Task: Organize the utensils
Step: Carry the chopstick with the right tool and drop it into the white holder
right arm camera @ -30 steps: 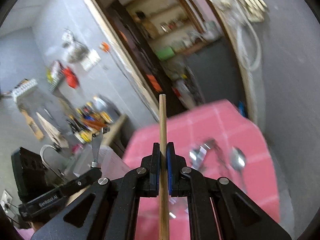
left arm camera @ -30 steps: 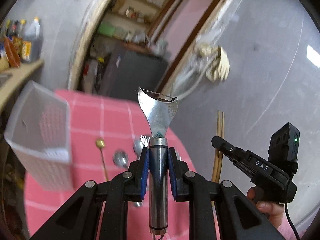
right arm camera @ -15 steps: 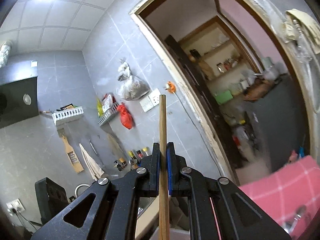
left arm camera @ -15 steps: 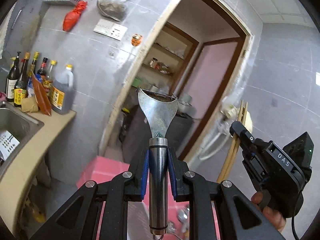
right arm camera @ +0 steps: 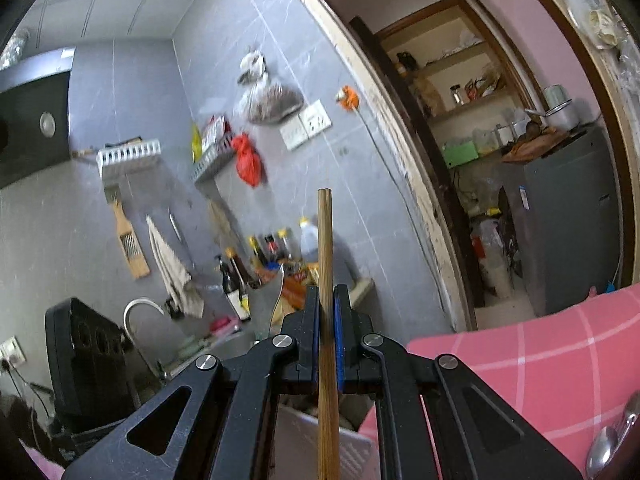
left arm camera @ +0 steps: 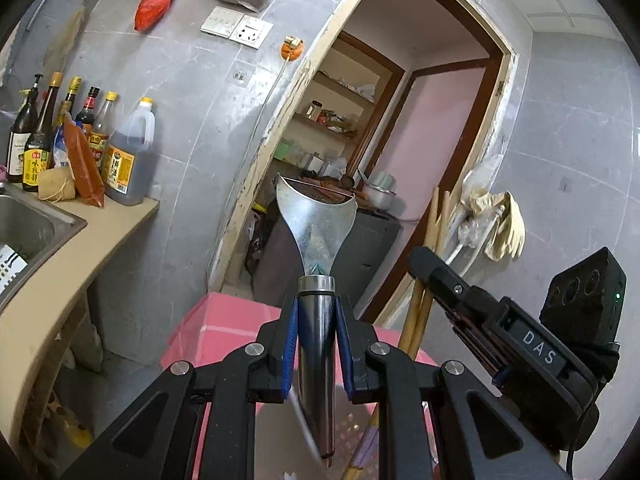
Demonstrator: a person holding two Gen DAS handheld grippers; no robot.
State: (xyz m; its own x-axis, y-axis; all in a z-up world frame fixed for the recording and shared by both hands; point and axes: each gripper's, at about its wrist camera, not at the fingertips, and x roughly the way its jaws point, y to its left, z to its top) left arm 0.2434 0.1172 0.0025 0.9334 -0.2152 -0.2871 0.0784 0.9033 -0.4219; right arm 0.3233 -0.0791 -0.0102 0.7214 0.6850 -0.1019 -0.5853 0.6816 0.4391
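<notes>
Grey-tiled kitchen wall behind, open doorway to a pantry, pink checked tablecloth [right arm camera: 560,368] low in both views. Left gripper [left arm camera: 316,344] clenched on the dark steel handle of a peeler [left arm camera: 316,224], blade end up, handle tip hanging down toward a translucent perforated utensil holder [left arm camera: 352,428] just below the jaws. Right gripper [right arm camera: 327,316] clamped on bamboo chopsticks [right arm camera: 325,248], held upright, lower ends dropping toward the same white holder [right arm camera: 320,436] seen below the fingers. Both held vertical probably so each slides handle-first into the holder; likely mid-lowering stage, insertion not confirmed, holder rim mostly hidden by the grippers. Chopsticks read as two from the left view [left arm camera: 434,224], beside the right gripper [left arm camera: 436,276]; from the right wrist they overlap into one stick. Counts: one peeler, two chopsticks, one holder, one spoon [right arm camera: 604,448] on the cloth at the lower right edge, a second utensil beside it too cropped to name. Sauce bottles [left arm camera: 60,136] on the counter by the sink [left arm camera: 28,220], roughly seven, not task items.
</notes>
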